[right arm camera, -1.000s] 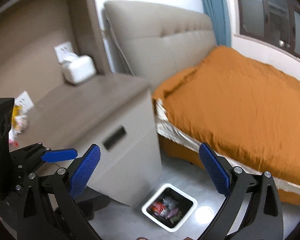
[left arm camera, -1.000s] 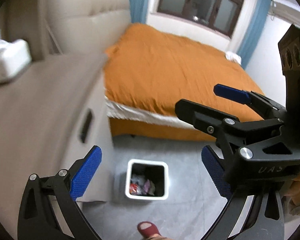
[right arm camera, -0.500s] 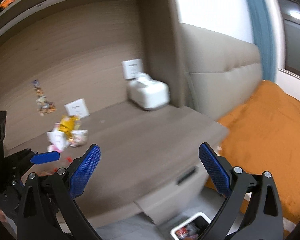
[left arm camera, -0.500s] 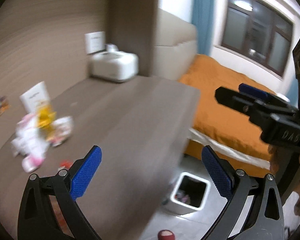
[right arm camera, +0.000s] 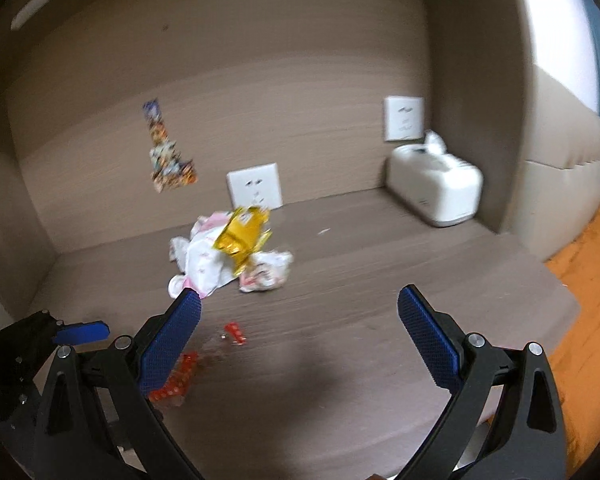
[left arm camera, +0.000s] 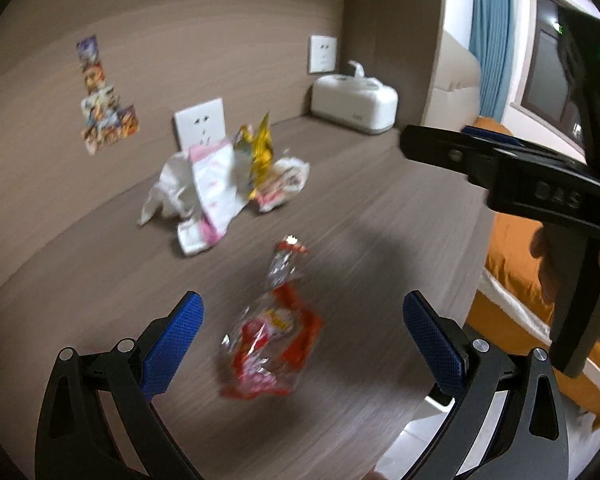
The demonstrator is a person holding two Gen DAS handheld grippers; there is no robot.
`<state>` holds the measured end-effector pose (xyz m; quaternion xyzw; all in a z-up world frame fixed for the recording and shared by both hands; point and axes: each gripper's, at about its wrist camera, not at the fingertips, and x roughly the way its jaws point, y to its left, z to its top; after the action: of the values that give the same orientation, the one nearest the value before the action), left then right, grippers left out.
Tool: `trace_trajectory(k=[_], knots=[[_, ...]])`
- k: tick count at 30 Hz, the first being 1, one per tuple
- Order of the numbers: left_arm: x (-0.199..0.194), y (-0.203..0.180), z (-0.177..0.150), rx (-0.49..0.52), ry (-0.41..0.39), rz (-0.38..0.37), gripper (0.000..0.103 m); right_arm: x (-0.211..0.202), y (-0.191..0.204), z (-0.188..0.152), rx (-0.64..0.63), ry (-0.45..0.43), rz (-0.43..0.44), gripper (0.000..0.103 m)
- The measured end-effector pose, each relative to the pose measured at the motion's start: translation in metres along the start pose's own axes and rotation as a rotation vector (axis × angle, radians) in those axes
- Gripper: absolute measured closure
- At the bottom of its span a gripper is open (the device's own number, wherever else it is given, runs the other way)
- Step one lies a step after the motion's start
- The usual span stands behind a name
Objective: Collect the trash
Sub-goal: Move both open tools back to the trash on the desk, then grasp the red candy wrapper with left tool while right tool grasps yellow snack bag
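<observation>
Both grippers are hanging over the brown wood-grain countertop [left arm camera: 380, 216], jaws spread wide, nothing between the blue pads. Left gripper [left arm camera: 302, 338] is sitting right above a crumpled red-and-silver wrapper [left arm camera: 270, 350] lying flat on the top, between its fingers in the left wrist view; contact isn't readable, frame is motion-blurred. A smaller silver-red scrap [left arm camera: 286, 260] is lying just beyond it.

Right gripper [right arm camera: 300, 330] is hovering further out over bare surface, empty. In the right wrist view the red wrapper [right arm camera: 176, 380] is showing partly behind its left finger, with a small red scrap [right arm camera: 234, 332] near it.

Main trash pile is sitting further back near the wall: white-and-pink crumpled wrappers [left arm camera: 204, 188], a yellow foil packet [left arm camera: 260, 152] sticking up on top, a white printed wrapper [left arm camera: 284, 180] touching its right side. The pile is lying just in front of a white wall socket [left arm camera: 199, 128].

A white tissue box [left arm camera: 356, 102] is standing in the back corner under a second socket [left arm camera: 323, 53]. Colourful stickers [left arm camera: 102, 108] are stuck on the wall to the left. Orange bedding [right arm camera: 592, 280] is showing past the right edge.
</observation>
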<state>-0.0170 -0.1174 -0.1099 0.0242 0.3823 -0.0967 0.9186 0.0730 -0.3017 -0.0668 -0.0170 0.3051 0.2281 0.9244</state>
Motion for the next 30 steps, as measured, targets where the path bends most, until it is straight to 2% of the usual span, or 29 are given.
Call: trace_trajectory(k=[6,10,11,13,14,19,21,22,23,25,30], knots=[[0.023,0.019,-0.011,-0.055,0.061,-0.037,0.013,0.039,0.017,-0.001,-0.044,0.063,0.040,0.005],[0.036,0.023,-0.012,-0.054,0.086,-0.072,0.017,0.073,0.024,0.000,-0.075,0.110,0.055,0.005],[0.041,0.024,-0.012,-0.055,0.096,-0.079,0.022,0.080,0.025,0.001,-0.081,0.118,0.054,0.005],[0.048,0.026,-0.012,-0.060,0.113,-0.085,0.026,0.097,0.026,0.003,-0.091,0.141,0.058,0.005],[0.051,0.027,-0.012,-0.062,0.120,-0.093,0.035,0.105,0.026,0.005,-0.094,0.154,0.060,0.005],[0.064,0.035,-0.011,-0.074,0.142,-0.095,0.058,0.141,0.028,0.012,-0.122,0.194,0.055,0.005],[0.066,0.038,-0.008,-0.078,0.147,-0.106,0.067,0.155,0.029,0.015,-0.131,0.214,0.068,0.020],[0.066,0.040,-0.007,-0.088,0.148,-0.115,0.070,0.161,0.029,0.014,-0.132,0.235,0.075,0.047],[0.067,0.042,-0.005,-0.101,0.150,-0.126,0.073,0.163,0.029,0.014,-0.131,0.239,0.071,0.051],[0.066,0.045,-0.001,-0.104,0.151,-0.130,0.077,0.162,0.029,0.017,-0.124,0.244,0.084,0.054],[0.051,0.044,0.016,-0.076,0.115,-0.140,0.078,0.140,0.022,0.019,-0.103,0.240,0.088,0.054]])
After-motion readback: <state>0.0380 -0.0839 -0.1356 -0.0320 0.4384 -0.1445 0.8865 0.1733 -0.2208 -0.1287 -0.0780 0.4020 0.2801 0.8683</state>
